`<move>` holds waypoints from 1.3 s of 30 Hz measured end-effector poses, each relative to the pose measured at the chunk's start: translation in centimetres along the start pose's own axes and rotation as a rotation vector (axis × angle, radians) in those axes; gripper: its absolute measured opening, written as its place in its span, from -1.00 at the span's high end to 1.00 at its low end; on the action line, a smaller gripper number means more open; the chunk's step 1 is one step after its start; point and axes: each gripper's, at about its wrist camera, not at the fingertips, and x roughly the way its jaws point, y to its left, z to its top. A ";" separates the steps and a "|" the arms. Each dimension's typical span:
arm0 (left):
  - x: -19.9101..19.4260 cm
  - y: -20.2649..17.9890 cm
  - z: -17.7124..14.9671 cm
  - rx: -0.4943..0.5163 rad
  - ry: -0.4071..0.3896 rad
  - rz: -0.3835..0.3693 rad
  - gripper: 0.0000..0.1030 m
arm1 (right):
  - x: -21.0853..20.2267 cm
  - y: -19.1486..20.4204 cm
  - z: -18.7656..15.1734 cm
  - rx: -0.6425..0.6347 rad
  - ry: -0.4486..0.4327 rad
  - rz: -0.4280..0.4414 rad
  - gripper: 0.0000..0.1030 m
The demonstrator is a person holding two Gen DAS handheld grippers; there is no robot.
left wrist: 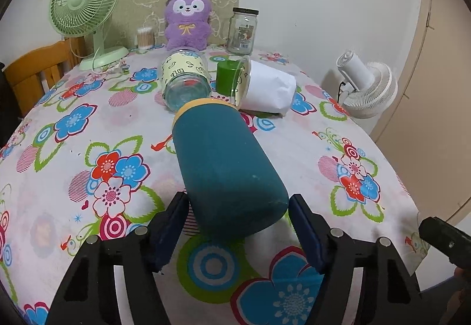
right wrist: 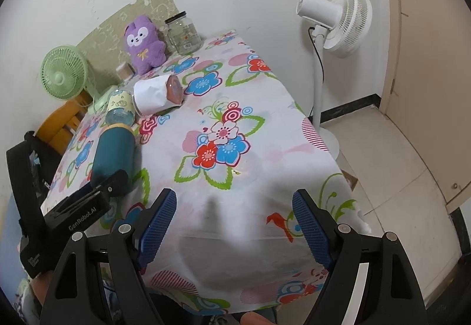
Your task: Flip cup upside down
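A teal cup [left wrist: 226, 168] with a yellow rim lies on its side on the flowered tablecloth, rim pointing away from me. My left gripper [left wrist: 238, 224] is open, its blue pads on either side of the cup's base, with small gaps showing. In the right wrist view the same cup [right wrist: 113, 151] lies at the left, with the left gripper's body over its near end. My right gripper [right wrist: 234, 224] is open and empty above the table's near right part.
A clear cup with a yellow band [left wrist: 185, 77] and a white paper-wrapped cup [left wrist: 265, 86] lie on their sides beyond the teal cup. A green lid [left wrist: 226, 74], glass jar [left wrist: 241, 30], purple plush [left wrist: 188, 21], green fan [left wrist: 85, 6] and white floor fan [right wrist: 338, 21] stand around.
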 end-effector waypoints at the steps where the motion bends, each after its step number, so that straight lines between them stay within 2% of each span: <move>1: 0.0 0.1 0.0 -0.004 0.001 -0.001 -0.40 | 0.0 0.1 0.0 -0.002 0.001 0.001 -0.62; 7: -1.0 0.5 0.2 0.003 -0.027 0.003 -0.39 | 0.0 0.5 0.1 -0.006 -0.002 0.005 -0.62; 12: -3.0 1.2 0.9 0.018 -0.095 0.024 -0.38 | 0.1 1.3 0.1 -0.020 0.000 0.017 -0.62; 20: -6.0 3.3 1.9 0.012 -0.165 0.049 -0.35 | 0.3 4.8 -0.1 -0.090 0.005 0.068 -0.62; 23: -7.4 4.4 2.6 -0.004 -0.179 0.054 -0.27 | 0.7 7.2 -0.1 -0.143 0.008 0.094 -0.62; 27: -9.2 5.9 3.2 -0.020 -0.201 0.057 0.02 | 0.8 10.2 0.0 -0.206 0.002 0.122 -0.62; 30: -9.9 6.4 3.4 -0.012 -0.218 0.074 0.01 | 0.8 12.5 0.0 -0.264 -0.006 0.130 -0.62; 32: -9.4 7.0 3.3 -0.013 -0.188 0.082 0.01 | 0.8 13.2 0.0 -0.278 -0.006 0.133 -0.62; 33: -9.1 7.4 3.2 -0.022 -0.170 0.073 -0.07 | 0.7 13.7 -0.1 -0.286 -0.005 0.140 -0.62; 35: -9.4 7.8 3.0 -0.039 -0.174 0.059 -0.11 | 0.6 14.2 -0.2 -0.300 -0.004 0.140 -0.62; 37: -9.9 7.9 2.9 -0.037 -0.187 0.058 -0.28 | 0.5 14.3 -0.3 -0.306 -0.006 0.131 -0.62; 39: -10.2 7.9 2.9 -0.031 -0.196 0.059 -0.70 | 0.3 14.2 -0.2 -0.300 -0.009 0.123 -0.62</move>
